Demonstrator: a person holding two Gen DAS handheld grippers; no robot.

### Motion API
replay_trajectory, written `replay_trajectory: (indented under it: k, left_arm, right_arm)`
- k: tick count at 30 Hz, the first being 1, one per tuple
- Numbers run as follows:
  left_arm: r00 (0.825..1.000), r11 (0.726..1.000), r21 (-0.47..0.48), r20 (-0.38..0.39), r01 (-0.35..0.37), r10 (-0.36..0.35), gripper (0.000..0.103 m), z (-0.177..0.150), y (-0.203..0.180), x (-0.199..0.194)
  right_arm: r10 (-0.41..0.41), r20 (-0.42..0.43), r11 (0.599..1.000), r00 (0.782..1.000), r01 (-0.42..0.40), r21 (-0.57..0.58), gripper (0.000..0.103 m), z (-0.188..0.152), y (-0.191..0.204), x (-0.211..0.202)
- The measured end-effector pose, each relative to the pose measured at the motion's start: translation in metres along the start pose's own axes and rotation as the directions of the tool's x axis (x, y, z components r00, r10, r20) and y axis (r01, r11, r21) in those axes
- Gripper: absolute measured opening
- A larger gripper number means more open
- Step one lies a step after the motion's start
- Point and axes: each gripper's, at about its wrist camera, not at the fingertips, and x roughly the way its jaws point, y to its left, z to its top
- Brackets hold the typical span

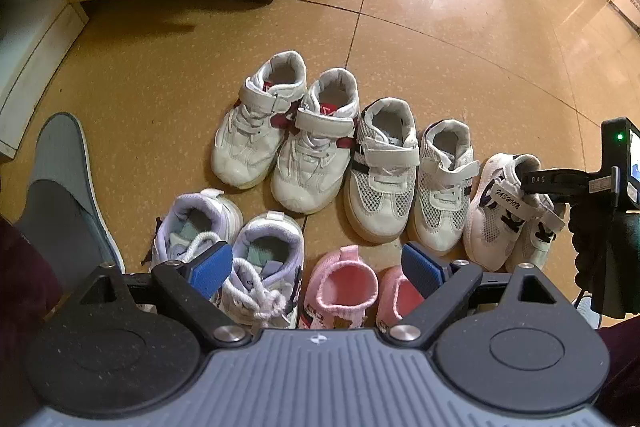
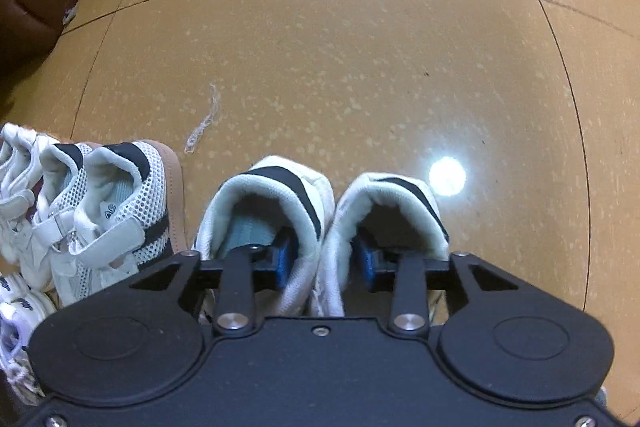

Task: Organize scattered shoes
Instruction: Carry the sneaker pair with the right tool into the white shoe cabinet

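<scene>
Gleaming under a lamp's reflection, the floor (image 1: 460, 27) was laid in glossy, speckled ochre tiles with thin dark seams, and the small shoes stood on it in two rows. In the far row, the white leather pair with dark red trim (image 1: 284, 131) had smooth toes and broad hook-and-loop straps; just beside it stood the white mesh pair with black stripes (image 1: 408, 179), its perforated fabric set on tan rubber soles. At the right end of that row was the white knit pair with black heel tabs (image 2: 320, 223), one strap printed with lettering. The right gripper (image 2: 326, 261) pointed steeply down over this pair, one blue ribbed pad inside each shoe's padded collar, so that the jaws were clenched on the two inner walls pressed together between them; the soles seemed to rest on the floor, though I cannot be sure. In the near row sat the pale lavender laced pair (image 1: 244, 251), with thick, fuzzy white cord laces, and the pink knitted sock-shoes (image 1: 352, 287) with soft ribbed cuffs. The left gripper (image 1: 316, 269) hovered above this near row, its jaws released wide with nothing between them. A flat grey insole (image 1: 68, 171) lay near the left edge of the floor, beside a white cabinet base.
</scene>
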Motion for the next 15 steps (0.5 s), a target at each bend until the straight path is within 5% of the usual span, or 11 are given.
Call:
replay_trajectory:
  k: [1, 4, 15]
  left_arm:
    - [1.0, 1.0, 0.001, 0.007, -0.006, 0.006, 0.092, 0.002, 0.0, -0.001]
    - [0.999, 1.0, 0.011, 0.029, -0.019, 0.019, 0.092, 0.004, -0.001, -0.003]
    - [0.993, 0.986, 0.138, 0.082, -0.096, 0.086, 0.092, -0.021, -0.01, -0.012]
  right_arm:
    - [-0.006, 0.001, 1.0, 1.0, 0.006, -0.007, 0.029, -0.001, 0.002, 0.001]
    - [-0.012, 0.006, 1.0, 1.0, 0.012, 0.007, 0.018, -0.001, 0.0, -0.004]
    - [-0.003, 0.056, 1.0, 0.998, 0.002, 0.019, 0.014, -0.036, 0.006, -0.063]
